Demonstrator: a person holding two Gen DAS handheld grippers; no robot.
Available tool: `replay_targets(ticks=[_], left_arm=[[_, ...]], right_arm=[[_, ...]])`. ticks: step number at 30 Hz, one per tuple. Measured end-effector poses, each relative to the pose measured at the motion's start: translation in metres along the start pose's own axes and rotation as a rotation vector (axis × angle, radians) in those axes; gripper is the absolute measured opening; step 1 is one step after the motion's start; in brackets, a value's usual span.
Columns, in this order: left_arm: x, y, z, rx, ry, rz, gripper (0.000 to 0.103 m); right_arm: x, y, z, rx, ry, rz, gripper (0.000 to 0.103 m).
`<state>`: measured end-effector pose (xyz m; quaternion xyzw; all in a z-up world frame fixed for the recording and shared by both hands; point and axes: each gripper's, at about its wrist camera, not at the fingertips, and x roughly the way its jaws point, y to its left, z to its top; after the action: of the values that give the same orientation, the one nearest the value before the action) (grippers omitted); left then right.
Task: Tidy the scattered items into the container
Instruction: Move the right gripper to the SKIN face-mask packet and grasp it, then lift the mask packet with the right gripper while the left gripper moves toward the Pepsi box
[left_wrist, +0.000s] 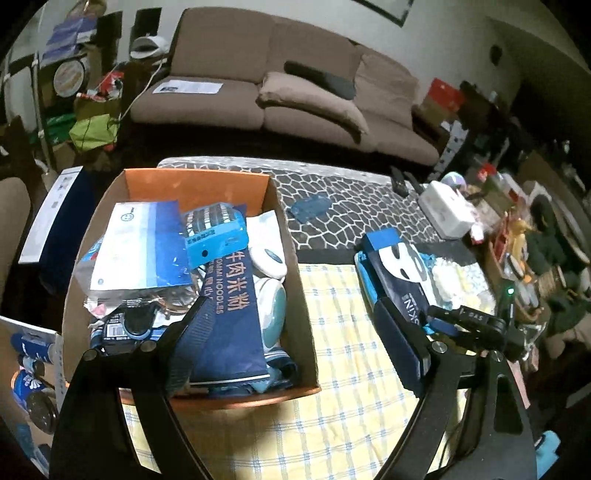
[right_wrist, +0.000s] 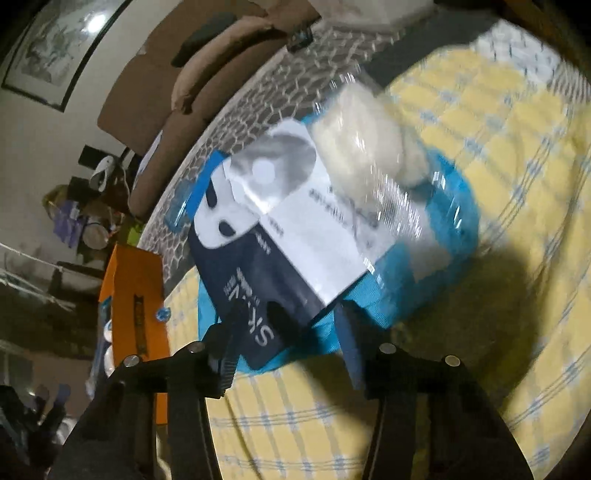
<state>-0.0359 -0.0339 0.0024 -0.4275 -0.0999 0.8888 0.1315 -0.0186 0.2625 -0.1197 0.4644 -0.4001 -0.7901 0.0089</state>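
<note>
Over the yellow checked cloth (right_wrist: 480, 155), the right gripper (right_wrist: 291, 332) straddles a dark-blue-and-white face-mask sachet (right_wrist: 266, 236) (grip unclear, blurred). Left gripper (left_wrist: 295, 332) hangs wide apart, empty, by the full orange cardboard box (left_wrist: 199, 184) beyond.

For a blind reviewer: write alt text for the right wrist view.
The right tongs straddle the near edge of a dark blue face mask packet lying on a turquoise pouch atop a yellow checked cloth. A clear bag of white pieces lies beyond the packet, the orange box sits at the left, and the picture is motion-blurred.
</note>
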Motion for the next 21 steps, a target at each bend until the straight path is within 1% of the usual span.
replay_targets(ticks=[3, 5, 10, 13, 15, 16, 17, 19, 20, 21], left_arm=[[0.0, -0.003, -0.002, 0.005, 0.005, -0.006, 0.086], [0.0, -0.004, -0.002, 0.01, 0.005, -0.003, 0.086], [-0.002, -0.005, -0.002, 0.007, -0.001, -0.006, 0.086], [-0.001, -0.005, -0.002, 0.007, 0.0, -0.007, 0.086], [-0.001, -0.004, -0.002, 0.006, 0.003, -0.003, 0.086], [-0.001, -0.005, -0.002, 0.006, 0.001, -0.005, 0.086], [-0.002, -0.004, -0.002, 0.006, -0.001, -0.008, 0.086], [-0.001, -0.004, -0.002, 0.007, 0.0, -0.007, 0.086], [-0.001, -0.004, -0.002, 0.006, 0.005, -0.004, 0.086], [-0.002, -0.004, -0.002, 0.004, 0.007, -0.006, 0.086]], right_arm=[[-0.001, -0.003, -0.002, 0.026, -0.025, 0.028, 0.044], [-0.001, 0.0, -0.001, 0.015, -0.047, 0.03, 0.042], [0.005, 0.005, -0.002, 0.035, -0.097, 0.062, 0.04], [0.017, 0.002, -0.006, 0.091, -0.135, 0.05, 0.053], [0.025, 0.003, -0.007, 0.104, -0.156, 0.056, 0.048], [0.026, 0.006, -0.008, 0.099, -0.171, 0.043, 0.044], [0.025, 0.007, -0.008, 0.095, -0.181, 0.036, 0.035], [0.022, 0.009, -0.011, 0.095, -0.19, 0.048, 0.023], [0.019, 0.011, -0.012, 0.092, -0.193, 0.05, 0.018], [0.015, 0.013, -0.013, 0.081, -0.19, 0.051, 0.016]])
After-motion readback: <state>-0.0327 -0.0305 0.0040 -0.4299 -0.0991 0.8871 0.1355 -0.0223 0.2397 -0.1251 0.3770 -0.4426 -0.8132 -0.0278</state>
